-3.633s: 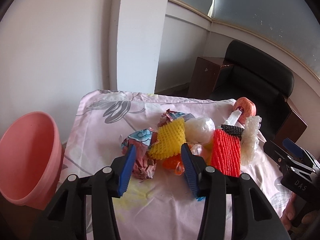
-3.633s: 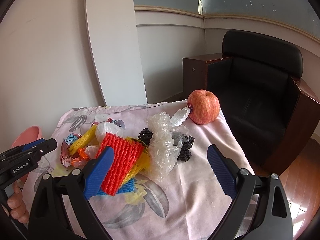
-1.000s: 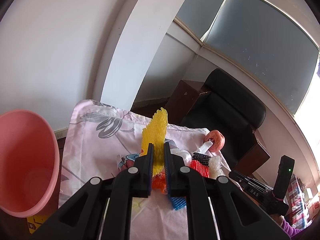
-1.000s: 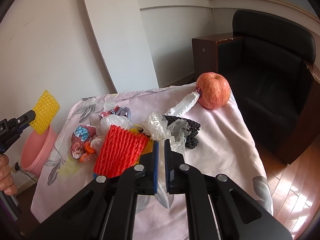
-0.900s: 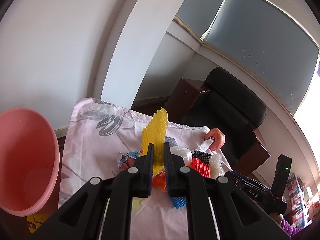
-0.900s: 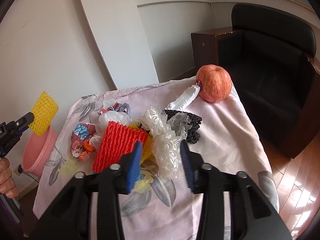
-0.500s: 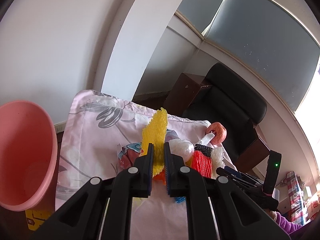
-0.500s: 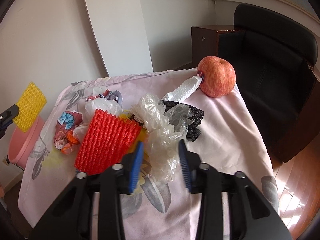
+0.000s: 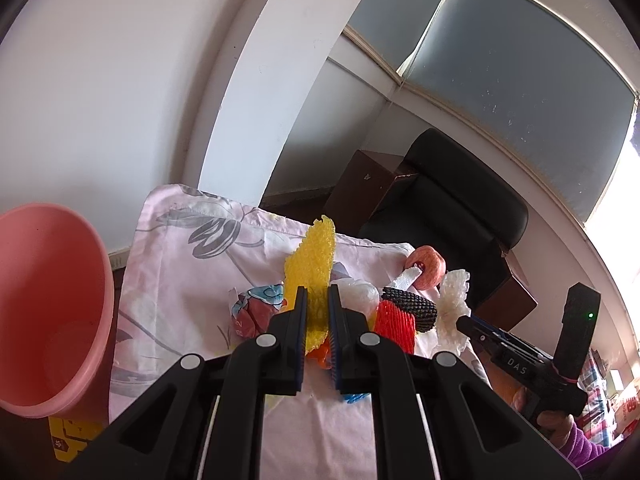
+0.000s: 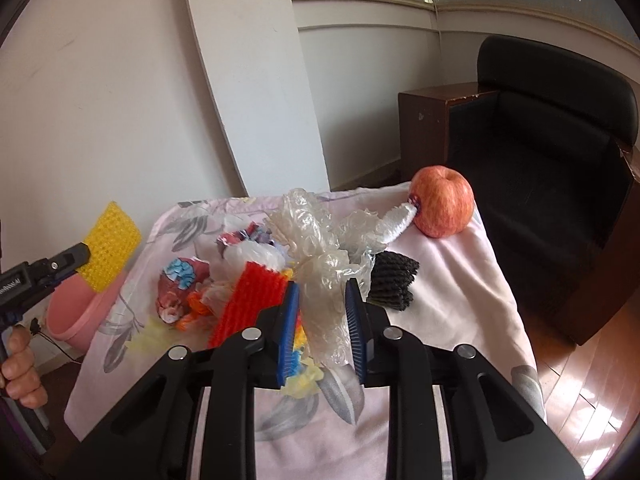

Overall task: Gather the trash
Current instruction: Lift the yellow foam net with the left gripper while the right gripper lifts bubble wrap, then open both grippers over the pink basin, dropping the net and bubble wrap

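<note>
My left gripper (image 9: pixel 317 296) is shut on a yellow foam net (image 9: pixel 310 264), held in the air over the table's left side; the right wrist view shows that net (image 10: pixel 110 244) above the pink bin (image 10: pixel 80 312). My right gripper (image 10: pixel 322 288) is low over the trash pile. Its jaws are closing on a clear bubble wrap (image 10: pixel 320 256) that fills the gap and touches both pads. A red foam net (image 10: pixel 252 296) lies just left of it and a black foam net (image 10: pixel 394 276) just right. A crumpled printed wrapper (image 10: pixel 180 284) sits further left.
An apple (image 10: pixel 442 202) with a white foam sleeve (image 10: pixel 398 220) against it sits at the far right corner of the pink floral tablecloth (image 10: pixel 460 300). The pink bin (image 9: pixel 52 308) stands off the table's left edge. A black armchair (image 10: pixel 540 128) and brown cabinet (image 10: pixel 424 128) stand behind.
The right gripper's jaws parted from shut, came forward around the bubble wrap and have narrowed on it. The left gripper still holds the yellow net in about the same place.
</note>
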